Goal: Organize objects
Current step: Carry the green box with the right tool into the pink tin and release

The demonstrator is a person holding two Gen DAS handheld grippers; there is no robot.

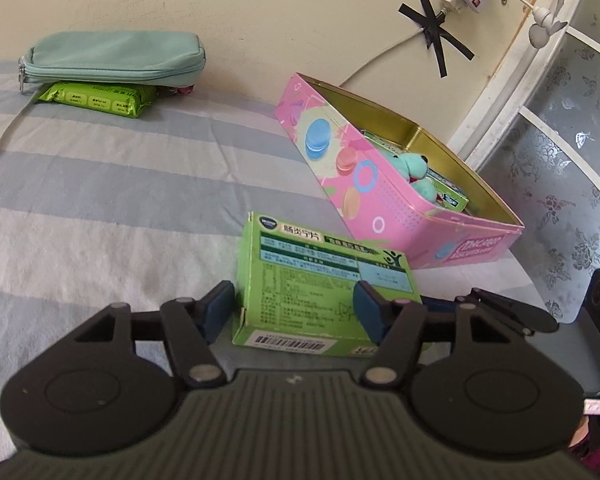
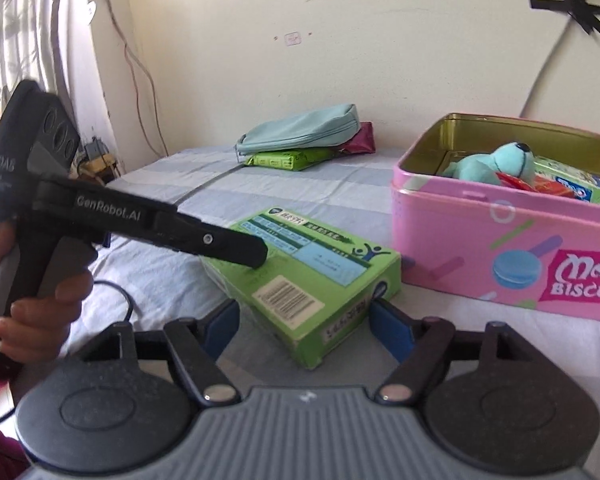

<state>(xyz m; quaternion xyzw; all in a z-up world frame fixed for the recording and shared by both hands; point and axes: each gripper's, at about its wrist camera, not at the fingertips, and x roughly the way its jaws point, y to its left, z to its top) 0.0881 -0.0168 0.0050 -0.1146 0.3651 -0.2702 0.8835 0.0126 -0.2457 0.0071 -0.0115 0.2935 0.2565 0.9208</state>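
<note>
- Green carton (image 1: 320, 280) lies flat on the striped bed, just beside the pink tin (image 1: 384, 200), on its near side.
- Left gripper (image 1: 296, 308) straddles the carton; pads look to press its long edges, prob gripping.
- Right gripper (image 2: 304, 328) open, carton corner between the jaws, no contact.
- Light, thin card, crushable imo: grip gently mid-length.

At the lower centre of the frame, the black left gripper (image 1: 296, 312) has its blue pads on either side of a flat green cardboard medicine box (image 1: 320, 284). Whether they press on it cannot be told. To the right, an open pink biscuit tin (image 1: 388, 204) holds a teal plush toy (image 1: 414, 170), and at upper left a mint fabric zip pouch (image 1: 112, 58) lies on a green wipes packet (image 1: 96, 98) on the striped bedsheet (image 1: 100, 184).
</note>
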